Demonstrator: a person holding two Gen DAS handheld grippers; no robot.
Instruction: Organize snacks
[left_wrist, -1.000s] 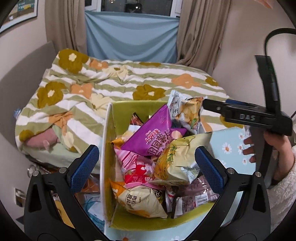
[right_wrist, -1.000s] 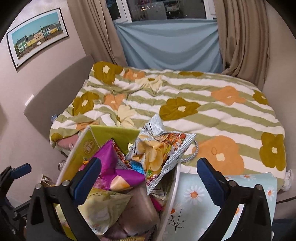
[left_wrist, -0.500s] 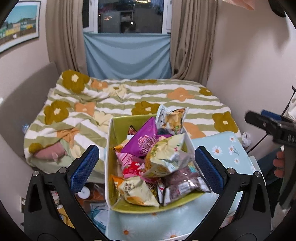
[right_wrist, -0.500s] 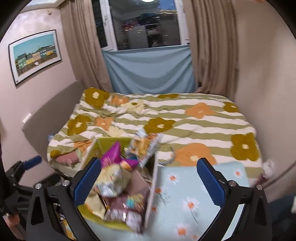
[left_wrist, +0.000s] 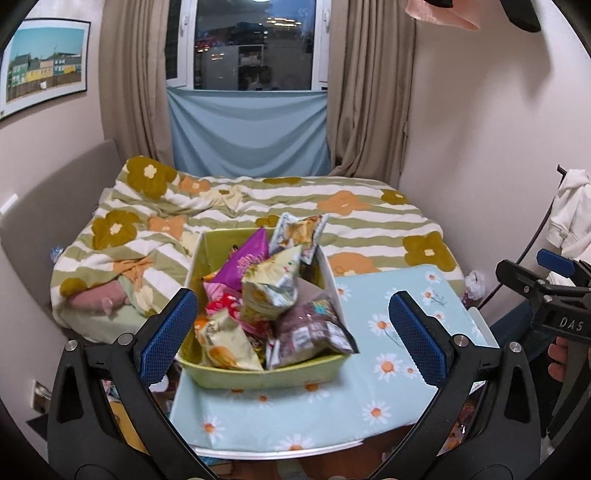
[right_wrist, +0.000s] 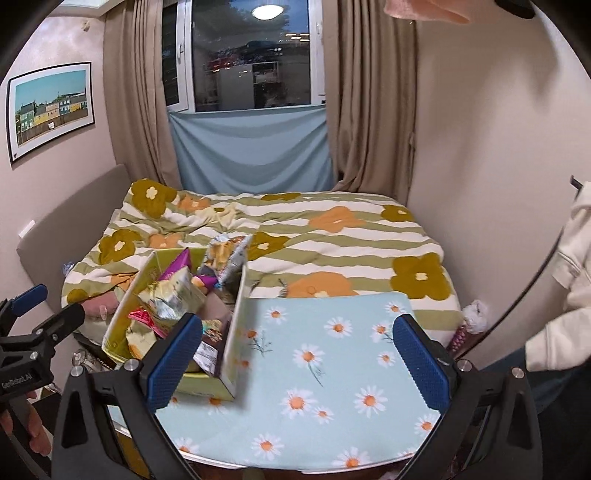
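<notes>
**A:** What is filling the frame, biggest first?

**B:** A bed (left_wrist: 258, 206) with a green-striped, flowered quilt is taking up the middle of both views. In front of it a worktop (left_wrist: 388, 373) covered in a pale blue daisy cloth is lying across the lower half.

**A:** And the snacks?

**B:** They are sitting in a yellow-green box (left_wrist: 258, 373) at the left end of the worktop. In the left wrist view the box is showing in the lower centre, between the blue pads of the left tongs (left_wrist: 291, 328) but beyond them, not touched. In the right wrist view it (right_wrist: 122, 325) is lying lower left, partly behind the left pad of the right tongs (right_wrist: 299, 358).

**A:** How is it looking?

**B:** Heaped over the rim: a purple bag (left_wrist: 243, 262) pointing up and back, a pale green bag (left_wrist: 271, 291) leaning on it, a brown packet (left_wrist: 310, 332) at the front right corner, an upright chip bag (left_wrist: 299, 232) at the far end.

**A:** Its long axis?

**B:** Running away from the cameras, toward the bed.

**A:** The tongs?

**B:** Both are spread wide, grasping nothing.
</notes>
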